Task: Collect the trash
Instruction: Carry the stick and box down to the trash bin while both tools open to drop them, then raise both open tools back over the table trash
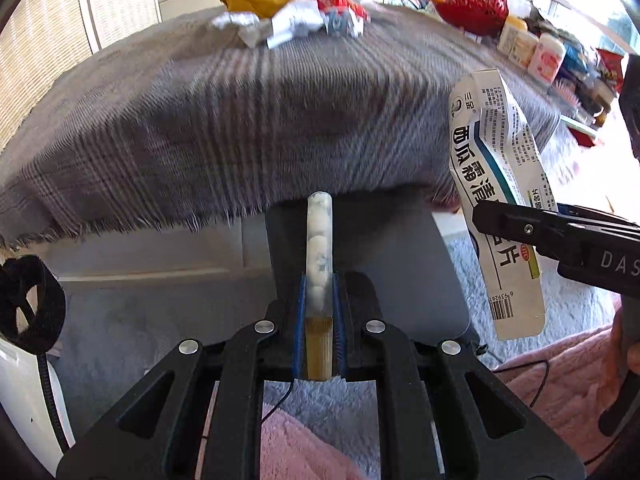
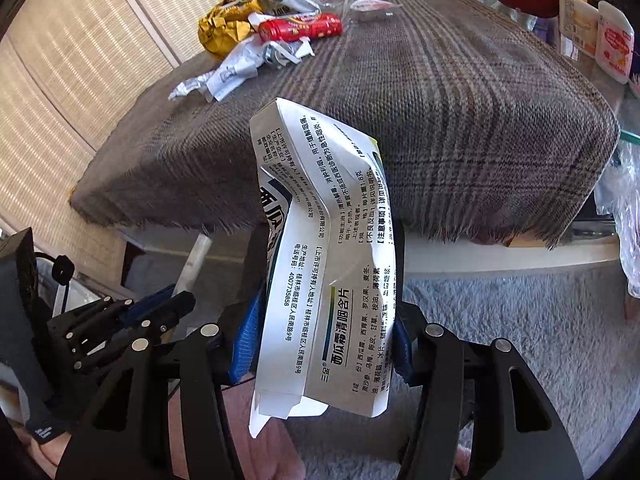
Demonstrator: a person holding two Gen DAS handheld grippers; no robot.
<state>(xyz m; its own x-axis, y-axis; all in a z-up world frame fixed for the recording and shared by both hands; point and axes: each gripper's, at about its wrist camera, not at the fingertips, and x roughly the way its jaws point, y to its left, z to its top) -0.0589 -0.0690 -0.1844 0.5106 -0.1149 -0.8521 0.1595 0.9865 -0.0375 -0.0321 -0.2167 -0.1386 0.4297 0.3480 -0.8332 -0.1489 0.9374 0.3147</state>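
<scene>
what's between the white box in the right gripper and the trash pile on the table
Only bare plaid tablecloth separates the crushed white box from the trash pile, clearest in the right wrist view.

A grey plaid woven cloth point(image 2: 460, 128) covers the table, its fringe hanging over the edge; below lies a pale grey shaggy rug point(image 2: 520, 320), with woven beige blinds point(image 2: 80, 80) behind.

Plaid-clothed table point(image 2: 440, 120) with wrappers point(image 2: 240, 68)
</scene>
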